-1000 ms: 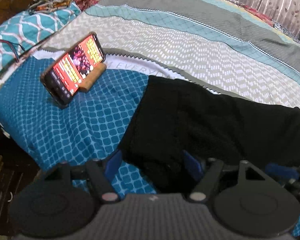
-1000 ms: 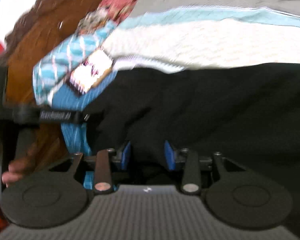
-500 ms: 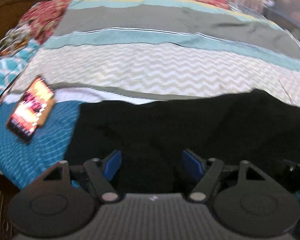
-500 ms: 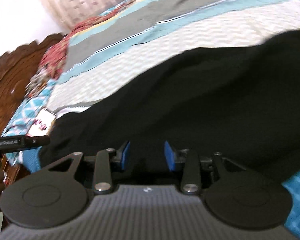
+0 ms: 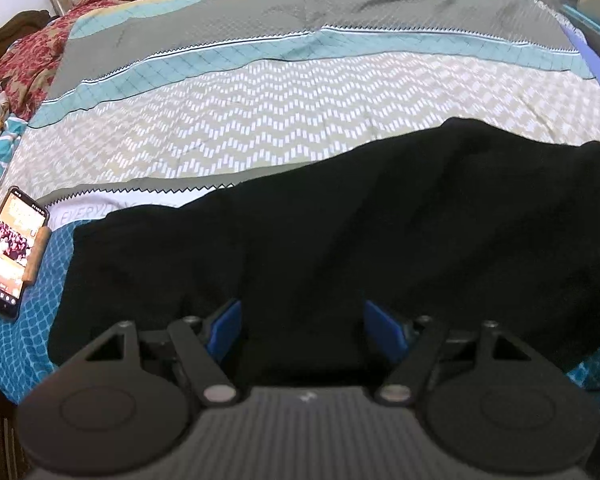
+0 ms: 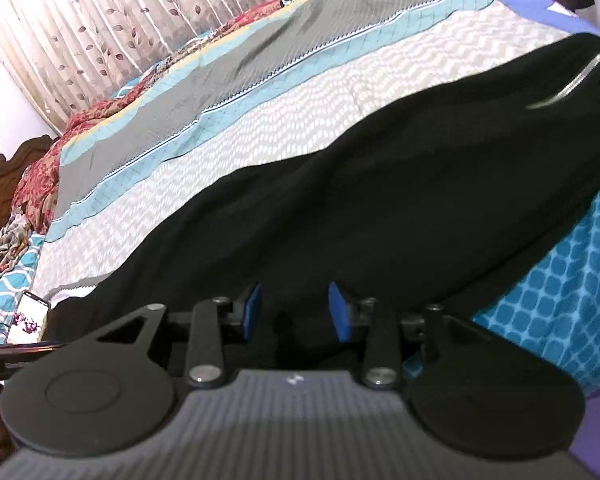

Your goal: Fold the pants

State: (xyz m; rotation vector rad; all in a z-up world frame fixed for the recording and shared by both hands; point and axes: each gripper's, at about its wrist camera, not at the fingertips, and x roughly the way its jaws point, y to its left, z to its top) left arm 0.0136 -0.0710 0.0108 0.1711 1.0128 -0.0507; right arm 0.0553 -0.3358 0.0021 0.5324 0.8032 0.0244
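With both tongs spread over the black pants (image 5: pixel 380 232) at 6 o'clock, pre-grasp: next, pinch near hem, fold toward 12.

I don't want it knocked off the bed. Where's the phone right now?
The phone lies at the far left of the left wrist view, on the blue-patterned bedspread near the bed's edge, left of the black pants.

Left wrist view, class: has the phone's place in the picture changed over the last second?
Yes. The phone now sits at the far left edge. It was nearer the middle earlier, so the camera swung right; against the bedspread pattern, it lies where it did.
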